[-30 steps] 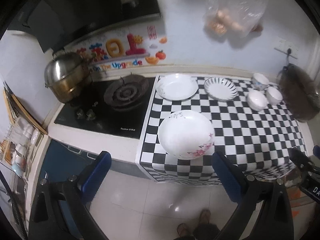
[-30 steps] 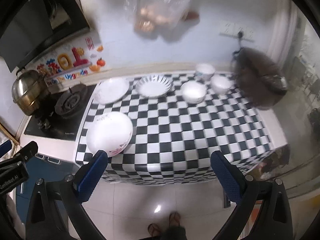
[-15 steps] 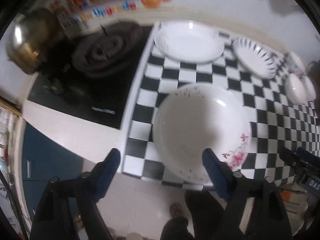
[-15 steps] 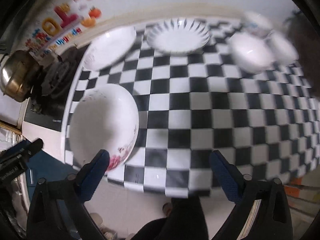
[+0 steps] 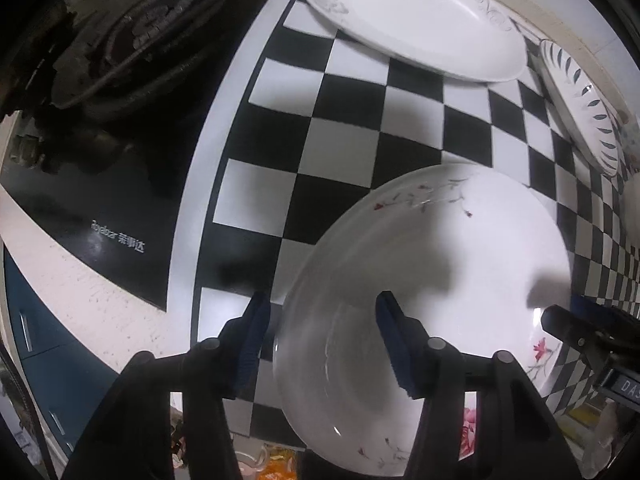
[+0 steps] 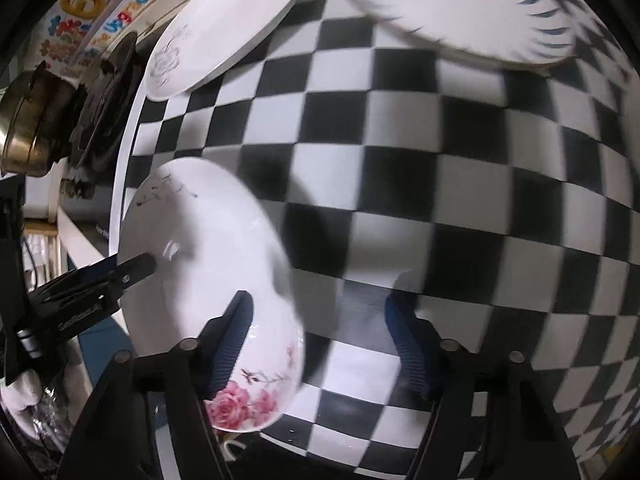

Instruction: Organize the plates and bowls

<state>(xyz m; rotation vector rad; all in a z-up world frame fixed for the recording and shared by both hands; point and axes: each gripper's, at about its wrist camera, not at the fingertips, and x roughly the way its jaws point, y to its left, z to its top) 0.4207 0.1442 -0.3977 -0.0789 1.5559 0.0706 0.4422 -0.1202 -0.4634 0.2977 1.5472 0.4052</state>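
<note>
- White porcelain with pink roses on its rim: the flowered plate (image 5: 460, 264) lies at the near left corner of the checkered surface (image 5: 348, 128), just beside the black stove (image 5: 120, 120).
- The left tool (image 5: 320, 340) points down over the plate's left rim; one blue finger stands outside the rim, the other over the plate's inside. Its jaws are closing at a middling width with the rim between them, and the pads do not yet press on it.
- The right tool (image 6: 316, 344) straddles the plate's right rim, left finger over the plate, right finger over the checkered cloth. Its jaws are also closing, still fairly wide, and are not clamped.
- Each tool shows at the edge of the other's view, on opposite sides of the plate.
- Farther back a plain white plate (image 5: 416, 20) with a grey flower print lies near the stove, and a plate with blue leaf marks (image 6: 464, 8) lies to its right.
- A brass-coloured pot (image 6: 28, 128) stands at the far left on the stove.
</note>
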